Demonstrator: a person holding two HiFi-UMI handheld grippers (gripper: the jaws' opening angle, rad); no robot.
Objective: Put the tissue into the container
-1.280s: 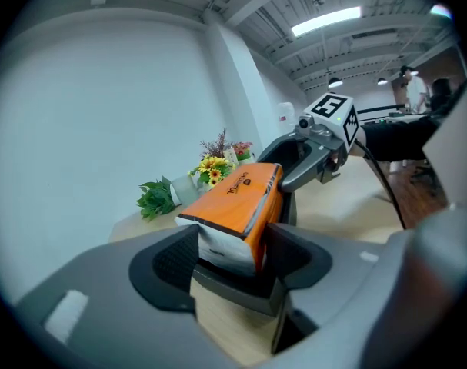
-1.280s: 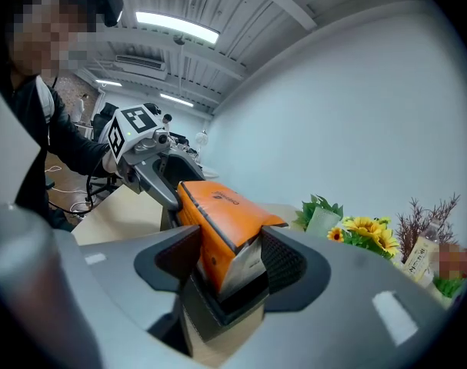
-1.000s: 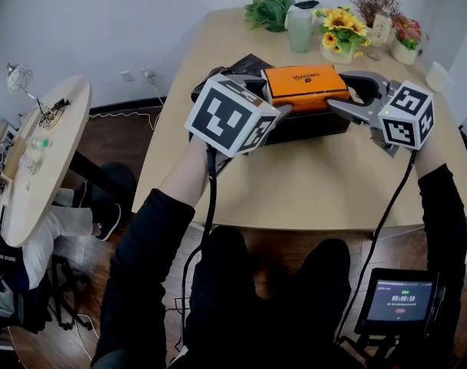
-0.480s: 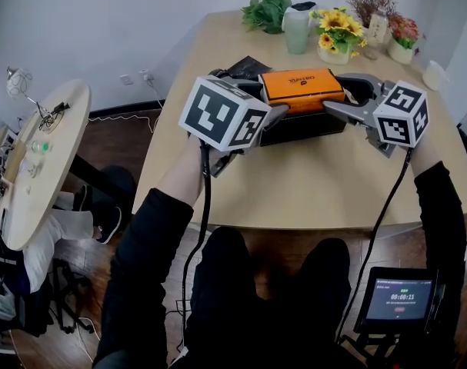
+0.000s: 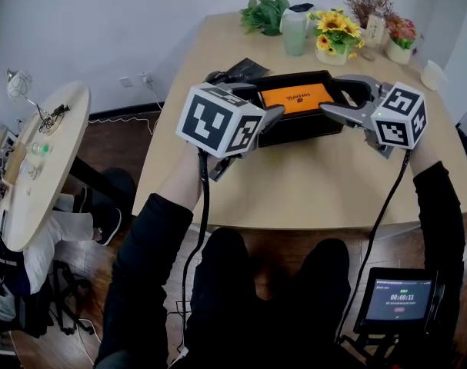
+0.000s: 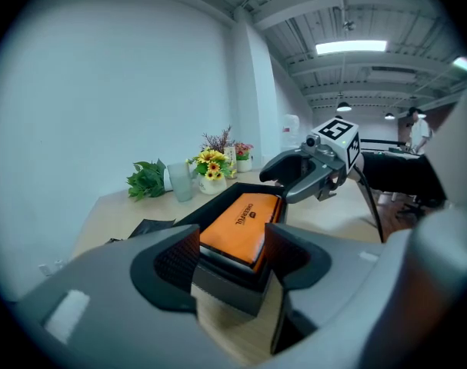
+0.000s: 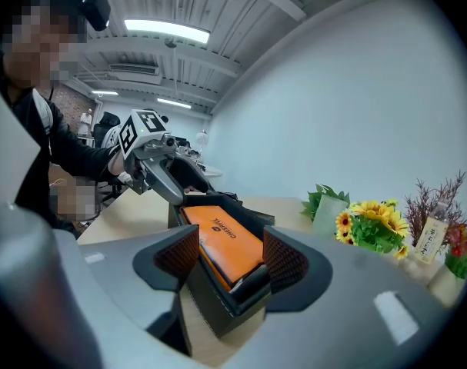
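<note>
The orange tissue pack (image 5: 297,98) (image 6: 241,220) (image 7: 221,241) lies flat inside the black container (image 5: 295,131) (image 6: 229,287) (image 7: 218,302) on the wooden table. My left gripper (image 5: 252,98) (image 6: 229,256) is at the container's left end, open, its pads either side of that end without pressing. At the right end my right gripper (image 5: 339,95) (image 7: 229,256) is open too. Its jaws have just been opening, and the container's end with the pack's end lies between them, free of the pads. Each gripper shows in the other's view.
At the table's far edge stand a green plant (image 5: 264,10), a pale vase (image 5: 297,25), sunflowers (image 5: 337,37) and small pots. A black packet (image 5: 241,69) lies behind the container. A round side table (image 5: 41,152) is at the left, a screen (image 5: 398,298) at the lower right.
The tissue pack was held above the container between both grippers; it now lies down inside it. Both grippers have let go and stayed at the container's ends.
</note>
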